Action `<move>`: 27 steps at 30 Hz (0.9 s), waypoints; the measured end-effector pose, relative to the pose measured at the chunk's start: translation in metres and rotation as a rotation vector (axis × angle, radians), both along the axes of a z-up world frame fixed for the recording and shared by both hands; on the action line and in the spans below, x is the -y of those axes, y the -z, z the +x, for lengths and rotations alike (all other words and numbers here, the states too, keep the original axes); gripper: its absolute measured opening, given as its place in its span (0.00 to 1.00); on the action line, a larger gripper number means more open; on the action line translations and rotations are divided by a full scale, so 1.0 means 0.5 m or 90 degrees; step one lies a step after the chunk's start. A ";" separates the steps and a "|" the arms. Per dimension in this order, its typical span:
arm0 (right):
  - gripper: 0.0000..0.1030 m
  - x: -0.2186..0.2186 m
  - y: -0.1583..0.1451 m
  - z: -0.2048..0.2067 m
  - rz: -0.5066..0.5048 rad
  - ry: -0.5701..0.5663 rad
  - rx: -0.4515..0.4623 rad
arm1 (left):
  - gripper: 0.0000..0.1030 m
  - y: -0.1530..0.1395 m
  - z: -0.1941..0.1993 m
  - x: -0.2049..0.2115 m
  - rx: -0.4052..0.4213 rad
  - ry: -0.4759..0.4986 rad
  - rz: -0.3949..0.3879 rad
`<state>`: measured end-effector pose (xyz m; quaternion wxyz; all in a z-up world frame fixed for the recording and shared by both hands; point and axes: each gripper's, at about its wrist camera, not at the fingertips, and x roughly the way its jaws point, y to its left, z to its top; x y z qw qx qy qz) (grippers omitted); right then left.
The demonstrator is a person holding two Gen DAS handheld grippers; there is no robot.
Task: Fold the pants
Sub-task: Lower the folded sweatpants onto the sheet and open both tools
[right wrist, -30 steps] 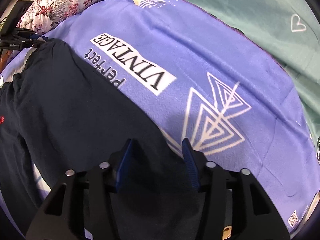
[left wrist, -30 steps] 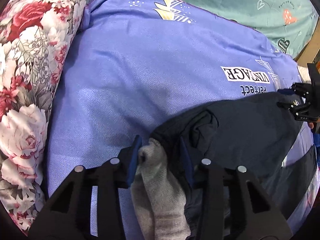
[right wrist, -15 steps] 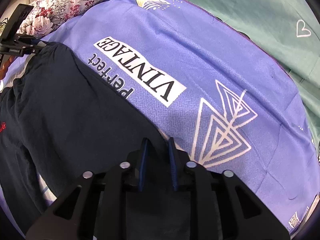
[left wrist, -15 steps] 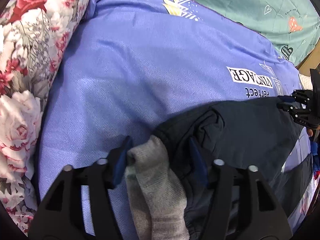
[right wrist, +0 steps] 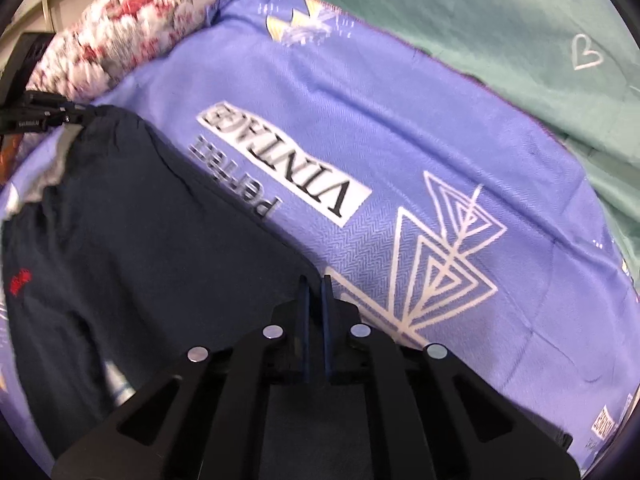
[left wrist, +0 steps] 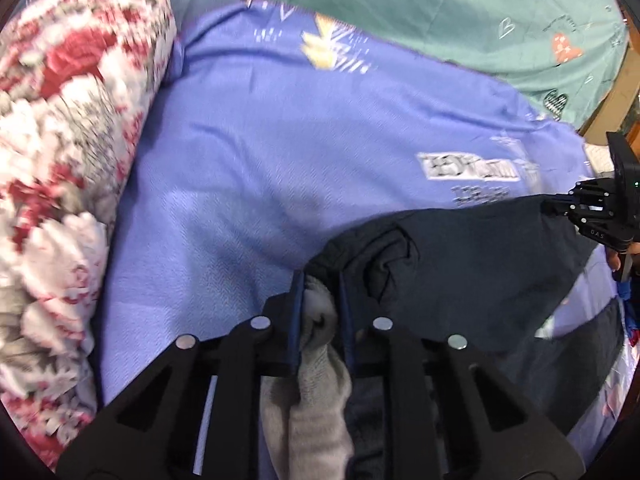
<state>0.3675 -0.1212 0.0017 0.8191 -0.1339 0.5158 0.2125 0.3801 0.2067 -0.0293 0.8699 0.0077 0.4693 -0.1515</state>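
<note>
1. Your left gripper [left wrist: 320, 280] has just closed its jaws, and they are now clamped on the gathered grey-lined end of the pants [left wrist: 472, 264], with grey fabric bunched between the blue pads.
2. Your right gripper [right wrist: 315, 282] has also just closed; its jaws are pinched on the dark fabric at the other corner of the same upper edge of the pants [right wrist: 152, 240], the blue pads nearly together.
3. The pants are dark navy and lie across the purple bedsheet [left wrist: 280, 152], with the edge stretched between your two grippers and the rest spreading below.
4. A small red mark [right wrist: 19, 280] shows on the pants at the left of the right wrist view.
5. The sheet's "VINTAGE" print [right wrist: 284, 164] lies just beside that upper edge, and a white triangle pattern [right wrist: 436, 256] sits near your right gripper.
6. A floral pillow [left wrist: 68, 168] borders the sheet on your left side; a teal sheet [left wrist: 480, 16] lies beyond it.
7. Both views are blurred.
</note>
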 end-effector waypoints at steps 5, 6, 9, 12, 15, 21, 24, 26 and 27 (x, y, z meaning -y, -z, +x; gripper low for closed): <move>0.04 0.018 -0.088 -0.089 0.054 -0.012 0.013 | 0.10 -0.075 -0.085 -0.004 0.032 0.020 -0.035; 0.04 0.019 -0.103 -0.113 0.066 -0.017 0.011 | 0.10 -0.083 -0.108 -0.002 0.035 0.027 -0.036; 0.04 0.009 -0.121 -0.182 0.076 -0.032 0.000 | 0.10 -0.081 -0.159 0.004 0.031 0.041 -0.032; 0.04 -0.001 -0.123 -0.255 0.092 -0.045 -0.009 | 0.10 -0.068 -0.209 0.003 0.023 0.041 -0.031; 0.04 -0.012 -0.123 -0.328 0.108 -0.057 -0.018 | 0.10 -0.062 -0.261 -0.002 0.022 0.051 -0.030; 0.04 -0.018 -0.114 -0.422 0.128 -0.062 -0.037 | 0.09 -0.058 -0.346 -0.028 0.027 0.054 -0.004; 0.05 -0.024 -0.103 -0.445 0.125 -0.063 -0.045 | 0.06 -0.059 -0.368 -0.049 0.025 0.041 -0.013; 0.05 -0.030 -0.094 -0.459 0.122 -0.064 -0.049 | 0.06 -0.059 -0.385 -0.065 0.026 0.032 -0.016; 0.05 -0.032 -0.089 -0.465 0.124 -0.064 -0.052 | 0.06 -0.057 -0.390 -0.069 0.024 0.028 -0.018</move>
